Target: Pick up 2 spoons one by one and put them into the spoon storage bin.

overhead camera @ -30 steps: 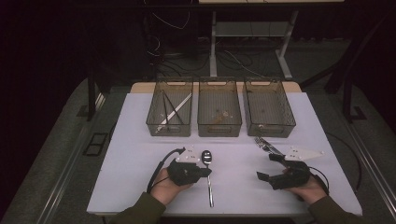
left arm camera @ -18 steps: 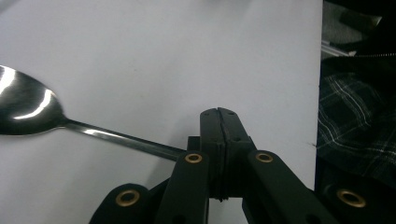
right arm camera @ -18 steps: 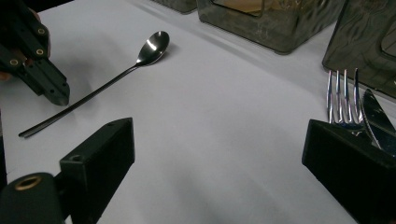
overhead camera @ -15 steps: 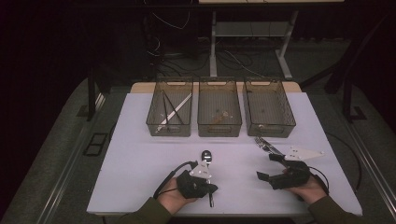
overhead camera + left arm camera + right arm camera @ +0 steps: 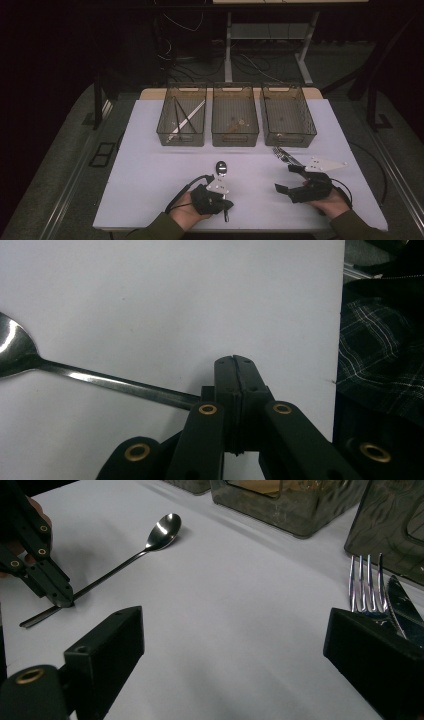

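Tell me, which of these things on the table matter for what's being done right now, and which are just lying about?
In use:
- shiny metal spoon, handle pinched
- left gripper, shut on that handle
- three smoky clear plastic bins, probably where cutlery goes

Lying about for now:
- silver metal fork and knife
- right gripper, open, idle
- white table
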Demonstrator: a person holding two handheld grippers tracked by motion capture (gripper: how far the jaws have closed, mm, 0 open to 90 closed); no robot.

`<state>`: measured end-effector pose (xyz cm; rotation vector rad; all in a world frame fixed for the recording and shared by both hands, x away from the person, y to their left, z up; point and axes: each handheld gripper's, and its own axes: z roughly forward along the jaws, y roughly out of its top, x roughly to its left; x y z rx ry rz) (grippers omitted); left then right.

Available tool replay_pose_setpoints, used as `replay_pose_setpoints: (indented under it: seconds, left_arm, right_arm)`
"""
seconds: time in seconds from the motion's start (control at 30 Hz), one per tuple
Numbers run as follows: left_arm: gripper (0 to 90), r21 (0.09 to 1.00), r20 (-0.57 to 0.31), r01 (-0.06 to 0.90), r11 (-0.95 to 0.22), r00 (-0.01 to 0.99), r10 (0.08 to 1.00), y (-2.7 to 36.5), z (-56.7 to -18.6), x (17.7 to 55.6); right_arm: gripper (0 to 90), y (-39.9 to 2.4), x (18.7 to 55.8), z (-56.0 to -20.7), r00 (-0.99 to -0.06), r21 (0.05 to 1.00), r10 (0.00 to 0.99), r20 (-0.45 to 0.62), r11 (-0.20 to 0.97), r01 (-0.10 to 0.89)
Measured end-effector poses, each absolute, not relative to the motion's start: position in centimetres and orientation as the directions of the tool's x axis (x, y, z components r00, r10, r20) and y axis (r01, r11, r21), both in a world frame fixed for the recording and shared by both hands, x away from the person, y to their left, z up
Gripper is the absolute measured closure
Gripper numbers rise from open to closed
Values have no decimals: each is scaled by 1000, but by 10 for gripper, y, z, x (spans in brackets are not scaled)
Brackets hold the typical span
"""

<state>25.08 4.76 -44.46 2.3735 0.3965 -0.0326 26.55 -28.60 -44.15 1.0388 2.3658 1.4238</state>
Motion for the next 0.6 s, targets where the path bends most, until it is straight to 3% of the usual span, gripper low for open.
replay_pose_setpoints:
  seconds: [0.6]
  left_arm:
    - [899,607,-111,321,-727,940,322,65,-439,245]
  right_arm:
    - [95,-286,266,-442,-735,834,652,185,292,468]
